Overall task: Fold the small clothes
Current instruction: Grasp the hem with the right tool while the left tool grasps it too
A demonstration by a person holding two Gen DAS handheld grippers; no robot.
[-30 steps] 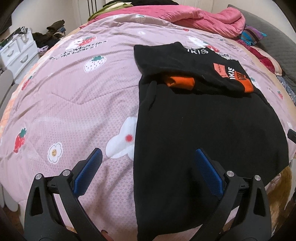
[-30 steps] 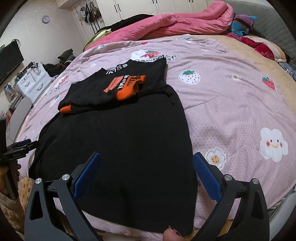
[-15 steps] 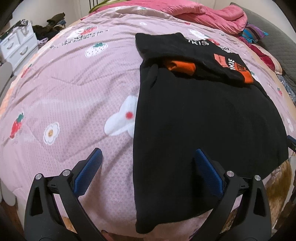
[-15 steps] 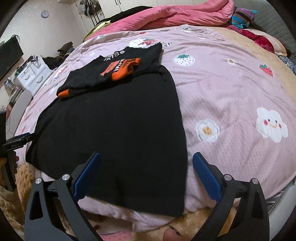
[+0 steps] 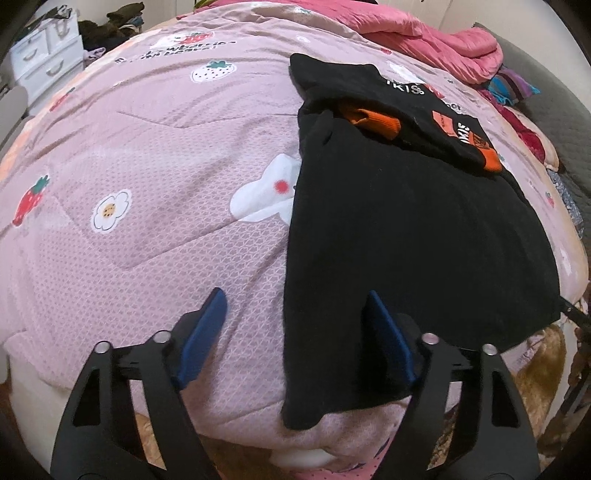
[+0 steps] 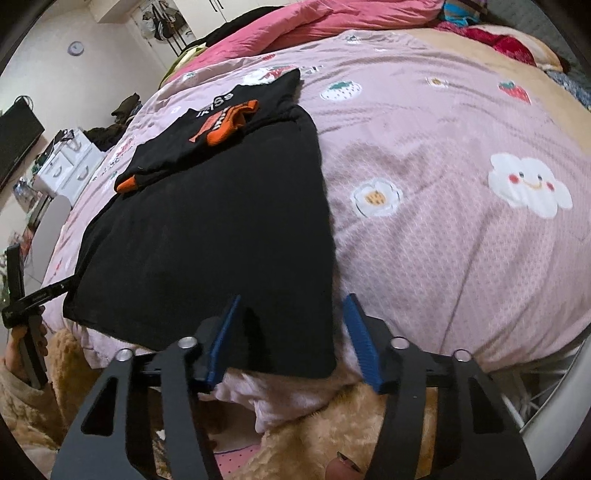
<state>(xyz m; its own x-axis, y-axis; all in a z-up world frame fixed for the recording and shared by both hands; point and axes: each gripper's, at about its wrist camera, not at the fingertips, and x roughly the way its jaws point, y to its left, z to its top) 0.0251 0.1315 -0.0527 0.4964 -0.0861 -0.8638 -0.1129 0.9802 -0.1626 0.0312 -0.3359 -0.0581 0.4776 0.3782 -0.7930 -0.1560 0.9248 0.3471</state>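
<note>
Left wrist view: left gripper (image 5: 293,330) tilted down over the bed's (image 5: 147,229) near edge, jaws just closing yet apart, straddling the near left corner of the black garment (image 5: 406,229); right pad over the cloth, left pad over bare pink quilt, no pinch visible. Right wrist view: right gripper (image 6: 291,332) at the garment's (image 6: 207,229) near right corner, jaws likewise just closing, narrower, hem edge between the pads, contact unclear. Beyond, garment spread flat toward the bed's middle, hem at the near edge, top folded over with orange cuffs (image 6: 225,123) and white lettering showing. Further off, pink duvet (image 6: 332,18) bunched at the far edge; white drawers (image 6: 70,170) past the bed's left side.
</note>
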